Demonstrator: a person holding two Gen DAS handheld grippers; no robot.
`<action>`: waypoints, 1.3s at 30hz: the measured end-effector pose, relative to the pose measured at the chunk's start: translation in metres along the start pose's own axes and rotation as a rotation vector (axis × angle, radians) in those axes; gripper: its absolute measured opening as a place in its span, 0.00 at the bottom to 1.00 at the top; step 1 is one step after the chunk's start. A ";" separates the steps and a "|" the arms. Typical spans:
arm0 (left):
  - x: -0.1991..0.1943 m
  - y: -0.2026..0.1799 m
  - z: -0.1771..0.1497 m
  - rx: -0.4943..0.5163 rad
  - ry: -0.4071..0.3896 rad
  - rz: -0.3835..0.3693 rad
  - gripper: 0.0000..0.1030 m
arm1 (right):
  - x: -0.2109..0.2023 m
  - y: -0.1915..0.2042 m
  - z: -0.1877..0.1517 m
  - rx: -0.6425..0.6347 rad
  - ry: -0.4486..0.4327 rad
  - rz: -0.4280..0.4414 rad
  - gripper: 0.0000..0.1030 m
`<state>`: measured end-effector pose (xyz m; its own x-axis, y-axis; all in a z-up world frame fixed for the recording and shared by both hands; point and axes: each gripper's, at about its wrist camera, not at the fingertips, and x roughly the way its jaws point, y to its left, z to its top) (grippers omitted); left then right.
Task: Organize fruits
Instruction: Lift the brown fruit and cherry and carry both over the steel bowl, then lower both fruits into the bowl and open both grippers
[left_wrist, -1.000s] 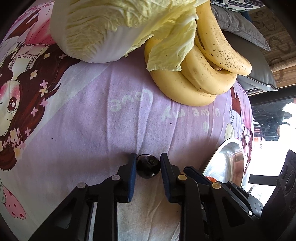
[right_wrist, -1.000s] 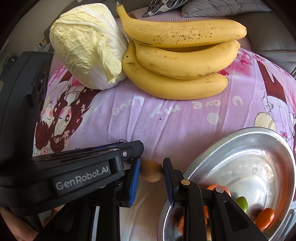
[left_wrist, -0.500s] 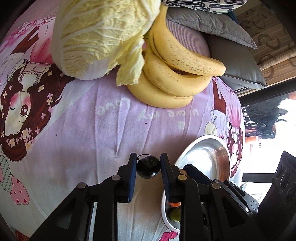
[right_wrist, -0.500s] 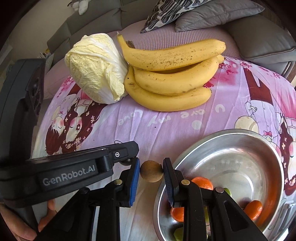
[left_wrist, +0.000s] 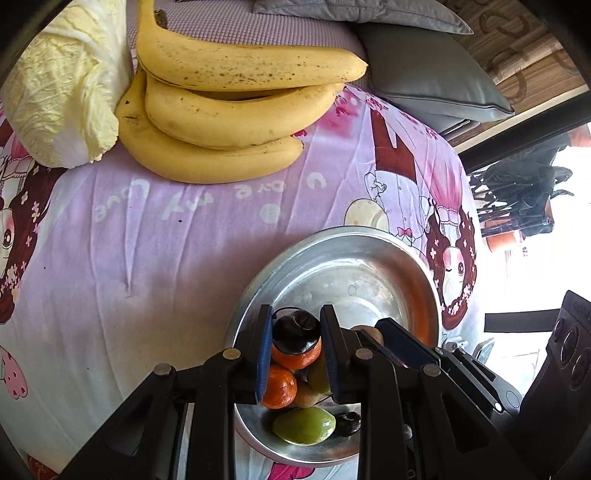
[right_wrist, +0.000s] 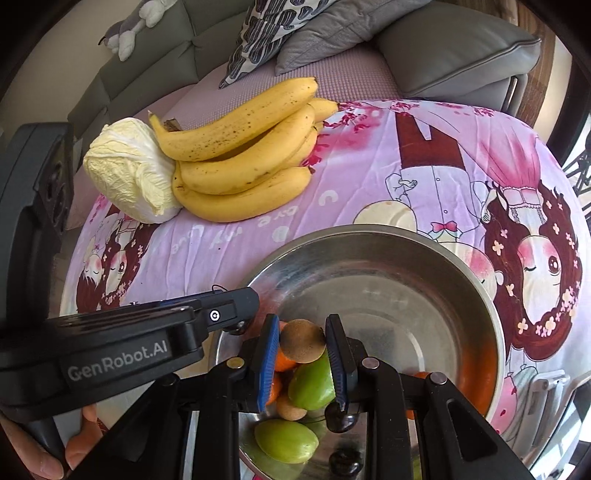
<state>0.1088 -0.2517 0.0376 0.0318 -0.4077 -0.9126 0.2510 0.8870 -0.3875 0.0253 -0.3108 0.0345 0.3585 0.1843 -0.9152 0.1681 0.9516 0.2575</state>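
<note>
Two hand-held tongs hang side by side above the near part of a round, shallow, shiny metal bowl (right_wrist: 388, 258), which sits on a table covered in a pink-and-lilac cartoon-print cloth (left_wrist: 166, 240). The left tongs (left_wrist: 296, 332) are clamped on a small, round, glossy dark purple-black fruit (left_wrist: 295, 330); the right tongs (right_wrist: 302, 341) are clamped on a small, round, rough brown fruit (right_wrist: 303, 340). Directly beneath them, inside the bowl, lie orange mandarins (left_wrist: 279, 387), smooth green oval fruits (right_wrist: 286, 441) and another small dark fruit (right_wrist: 345, 459). Beyond the bowl's far rim, well apart from it, rest a bunch of ripe speckled yellow bananas (right_wrist: 243, 162) and, touching them on their left, a pale yellow-white napa cabbage (right_wrist: 129, 173). The step in hand looks like dropping both small fruits into the bowl. To do it well, each fruit probably should be lowered close to the pile first, then let go gently, one at a time, over a gap and not on top of a mandarin, since round fruit could roll or bounce over the low rim.
</note>
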 end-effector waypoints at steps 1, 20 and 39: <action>-0.001 -0.002 0.000 0.008 0.002 0.007 0.26 | 0.000 -0.004 -0.001 0.007 0.000 0.003 0.27; 0.021 -0.021 0.002 0.042 0.027 0.065 0.26 | 0.018 -0.029 -0.007 0.043 0.026 -0.013 0.27; 0.032 -0.028 0.013 0.050 0.031 0.067 0.26 | 0.029 -0.046 -0.003 0.089 0.047 -0.031 0.27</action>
<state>0.1156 -0.2924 0.0208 0.0205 -0.3406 -0.9400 0.2968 0.8999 -0.3196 0.0253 -0.3480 -0.0049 0.3086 0.1685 -0.9361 0.2604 0.9316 0.2535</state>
